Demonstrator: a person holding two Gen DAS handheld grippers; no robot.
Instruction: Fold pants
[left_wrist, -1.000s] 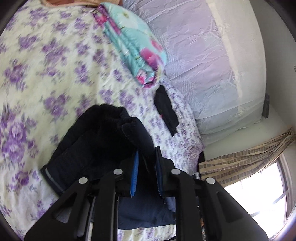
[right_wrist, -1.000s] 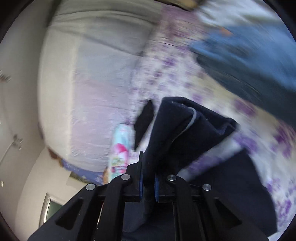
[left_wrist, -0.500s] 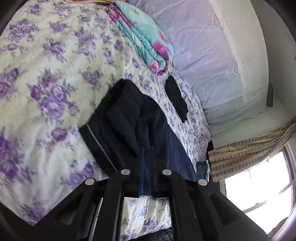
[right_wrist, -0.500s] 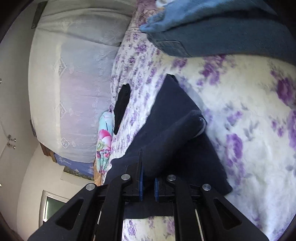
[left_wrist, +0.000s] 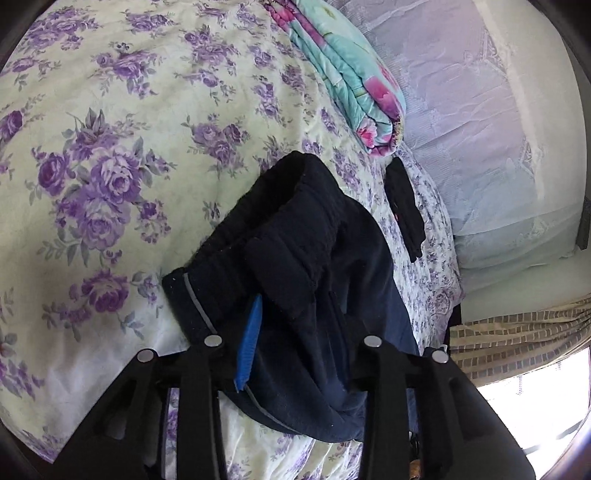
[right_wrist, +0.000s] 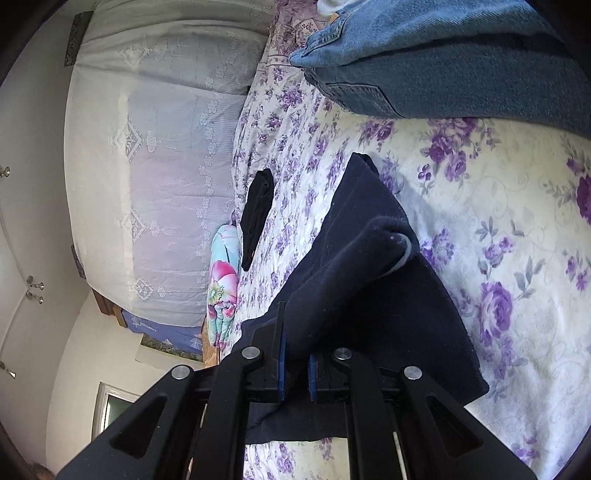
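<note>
On the left, the left gripper (left_wrist: 295, 347) sits low over the bed (left_wrist: 110, 166), its jaws opening. A thick bunch of the dark navy pants (left_wrist: 314, 258) still lies between the fingers, and the blue pad (left_wrist: 249, 343) on one finger stands clear of the cloth beside it. The pants lie in a loose heap on the flowered sheet, a grey stripe showing along one edge. Beyond them a small black garment (left_wrist: 404, 206) lies flat on the sheet, near a folded turquoise blanket (left_wrist: 351, 77) with pink flowers. A lace cover hangs behind, and a checked curtain (left_wrist: 517, 339) shows at the lower right.

On the right, the right gripper (right_wrist: 295, 369) has its fingers drawn narrow, pinching a fold of the pants (right_wrist: 369, 295). The cloth runs forward from the jaws as a raised ridge, with the rest spread flat on the sheet. A pile of blue jeans (right_wrist: 443, 66) lies farther up the bed.
</note>
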